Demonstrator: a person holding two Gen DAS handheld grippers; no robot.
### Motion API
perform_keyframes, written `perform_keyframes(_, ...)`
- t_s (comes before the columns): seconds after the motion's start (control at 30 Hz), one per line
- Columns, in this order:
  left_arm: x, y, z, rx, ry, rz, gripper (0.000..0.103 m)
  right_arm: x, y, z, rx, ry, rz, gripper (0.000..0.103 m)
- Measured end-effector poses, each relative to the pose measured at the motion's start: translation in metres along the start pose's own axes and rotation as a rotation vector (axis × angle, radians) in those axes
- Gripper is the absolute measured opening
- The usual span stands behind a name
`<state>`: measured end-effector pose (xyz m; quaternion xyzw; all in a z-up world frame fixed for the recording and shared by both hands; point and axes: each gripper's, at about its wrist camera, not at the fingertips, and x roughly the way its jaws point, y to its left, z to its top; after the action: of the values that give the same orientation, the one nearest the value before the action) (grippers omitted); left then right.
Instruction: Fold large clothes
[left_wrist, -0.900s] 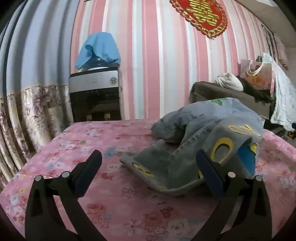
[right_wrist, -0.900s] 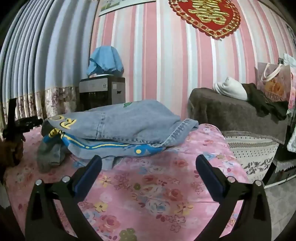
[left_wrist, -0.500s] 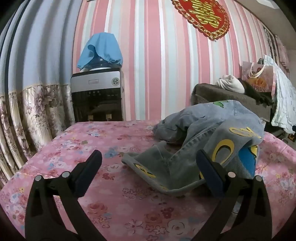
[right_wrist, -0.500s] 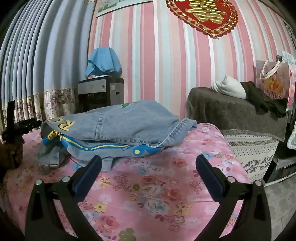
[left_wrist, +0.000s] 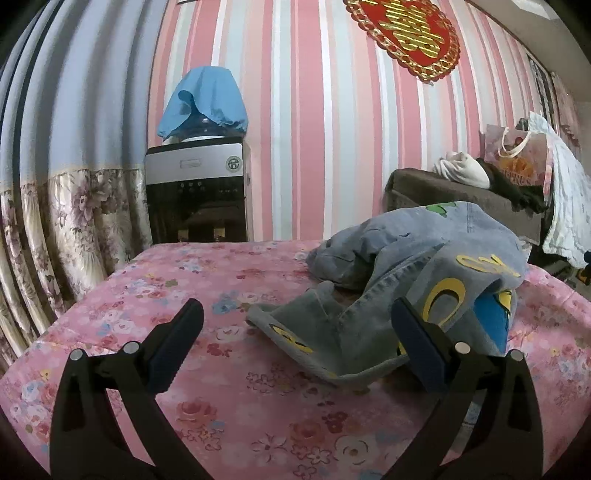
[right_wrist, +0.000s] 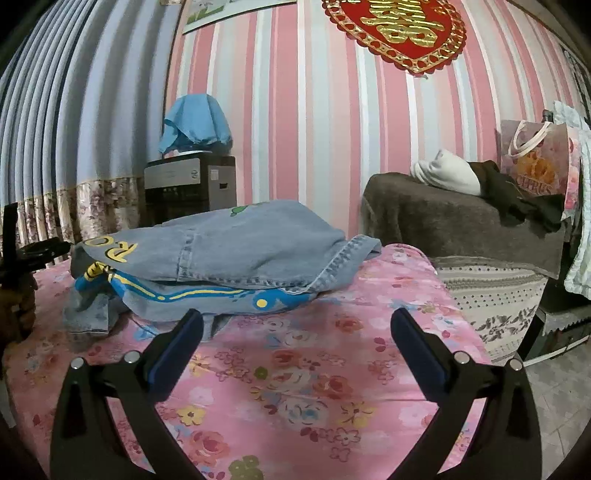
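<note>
A crumpled light-blue denim jacket with yellow letters and a blue patch lies heaped on the pink floral bedspread. My left gripper stands wide open just short of the jacket's near hem, nothing between its fingers. In the right wrist view the same jacket spreads across the middle of the bed. My right gripper is open and empty, a little in front of the jacket's edge. At the far left of the right wrist view, the other gripper and the hand holding it show.
A water dispenser with a blue cloth over its bottle stands against the striped wall behind the bed. A brown-covered sofa with white and dark clothes and a gift bag sits to the right. Floral curtains hang at left.
Both views have shifted slightly: the jacket sits a touch higher and nearer in each. Both grippers stay wide open and empty.
</note>
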<state>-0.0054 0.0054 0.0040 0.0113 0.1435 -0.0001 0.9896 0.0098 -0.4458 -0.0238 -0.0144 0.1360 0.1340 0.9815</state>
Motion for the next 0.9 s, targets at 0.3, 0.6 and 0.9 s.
perform_keyframes(0.3,0.0029,0.0036,0.0006,-0.007,0.015,0.004,0.1,-0.0009,-0.0015,0.0,0.004,0.002,-0.01,0.101)
perform_keyframes(0.6,0.0037,0.0003,0.0007,-0.003,0.014,0.01,0.1,-0.0015,-0.0036,-0.0002,0.008,0.0,-0.015,0.101)
perform_keyframes(0.9,0.0047,0.0029,0.0009,-0.012,0.018,0.017,0.1,-0.0017,-0.004,-0.0002,0.008,0.001,-0.014,0.101)
